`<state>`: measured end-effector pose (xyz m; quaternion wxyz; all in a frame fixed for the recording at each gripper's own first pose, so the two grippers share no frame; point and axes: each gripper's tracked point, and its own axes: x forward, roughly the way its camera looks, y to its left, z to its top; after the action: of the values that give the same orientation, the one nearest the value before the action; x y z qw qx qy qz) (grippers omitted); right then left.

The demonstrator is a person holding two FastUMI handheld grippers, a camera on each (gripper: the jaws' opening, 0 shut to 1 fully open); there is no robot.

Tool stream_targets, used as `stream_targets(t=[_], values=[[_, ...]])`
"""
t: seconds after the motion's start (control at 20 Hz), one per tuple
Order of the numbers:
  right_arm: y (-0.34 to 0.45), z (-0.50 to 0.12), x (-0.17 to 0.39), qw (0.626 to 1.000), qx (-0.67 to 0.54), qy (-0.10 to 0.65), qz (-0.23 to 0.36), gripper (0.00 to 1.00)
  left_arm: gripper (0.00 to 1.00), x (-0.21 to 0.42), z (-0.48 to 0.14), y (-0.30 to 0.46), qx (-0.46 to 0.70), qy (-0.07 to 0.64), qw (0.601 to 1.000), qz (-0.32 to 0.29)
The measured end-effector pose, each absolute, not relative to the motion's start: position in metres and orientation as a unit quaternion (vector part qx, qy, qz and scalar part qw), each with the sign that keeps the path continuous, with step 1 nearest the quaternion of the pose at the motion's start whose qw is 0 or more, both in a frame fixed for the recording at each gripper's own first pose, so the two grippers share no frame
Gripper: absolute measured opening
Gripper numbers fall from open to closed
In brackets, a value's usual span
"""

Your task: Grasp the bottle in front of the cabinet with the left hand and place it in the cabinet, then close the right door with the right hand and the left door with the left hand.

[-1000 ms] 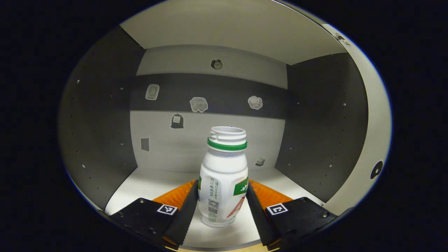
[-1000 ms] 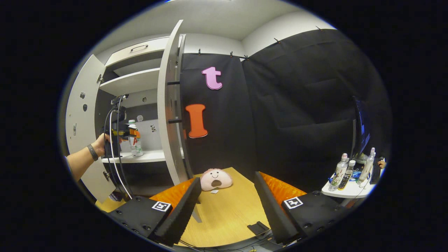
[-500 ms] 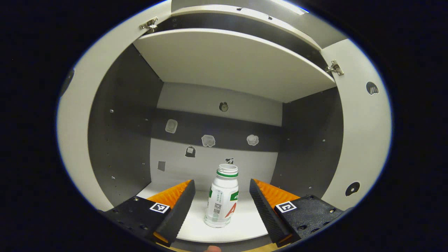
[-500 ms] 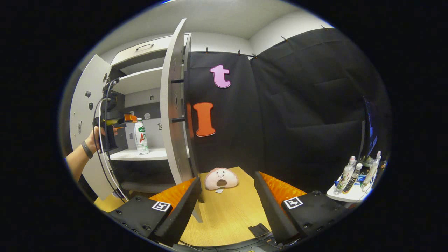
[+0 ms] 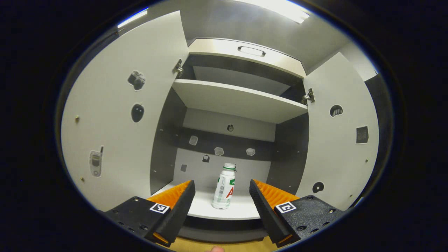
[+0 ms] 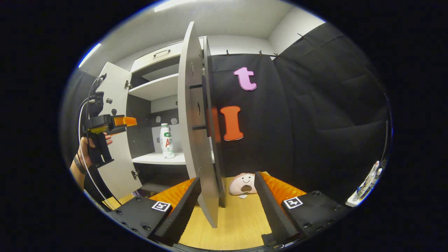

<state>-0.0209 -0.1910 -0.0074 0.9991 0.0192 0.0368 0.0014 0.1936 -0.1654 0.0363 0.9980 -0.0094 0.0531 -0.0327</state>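
Left gripper level, jaws spread wide, nothing between them. Hand wrapped round its grip. Right gripper likewise agape, empty.

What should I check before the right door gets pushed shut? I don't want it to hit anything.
1. Bottle upright on the cabinet shelf: ok.
2. Left gripper open, apart from the bottle: ok.
3. Left gripper out of the cabinet, by the left door: ok.
4. Right gripper open, right door edge between its fingers: ok.
5. Right door's swing path free: cannot tell.
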Motion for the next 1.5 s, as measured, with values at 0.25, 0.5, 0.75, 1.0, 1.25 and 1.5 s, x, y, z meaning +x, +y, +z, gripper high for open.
stream_targets(t=[0.25,0.5,0.75,1.0,1.25,1.5], values=[[-0.181,-0.002,-0.021,0.997,0.024,0.03,0.064,1.0,0.95,0.116,0.003,-0.136,0.004,0.061,0.997,0.043],[-0.18,-0.002,-0.022,0.995,0.053,0.018,0.08,1.0,0.95,0.06,-0.025,-0.127,0.009,0.062,0.994,0.093],[-0.199,0.019,-0.011,0.998,0.042,-0.002,0.041,1.0,0.95,0.046,-0.031,-0.148,0.055,0.054,0.995,0.059],[-0.219,0.083,0.006,0.998,0.03,-0.049,0.014,1.0,0.95,0.058,-0.036,-0.153,0.023,0.066,0.997,0.01],[-0.235,0.127,0.04,0.997,0.015,-0.063,-0.031,1.0,0.95,0.064,-0.036,-0.121,0.008,0.076,0.997,0.008],[-0.235,0.14,0.063,0.996,-0.003,-0.07,-0.062,1.0,0.95,0.062,-0.034,-0.079,0.021,0.073,0.997,0.033]])
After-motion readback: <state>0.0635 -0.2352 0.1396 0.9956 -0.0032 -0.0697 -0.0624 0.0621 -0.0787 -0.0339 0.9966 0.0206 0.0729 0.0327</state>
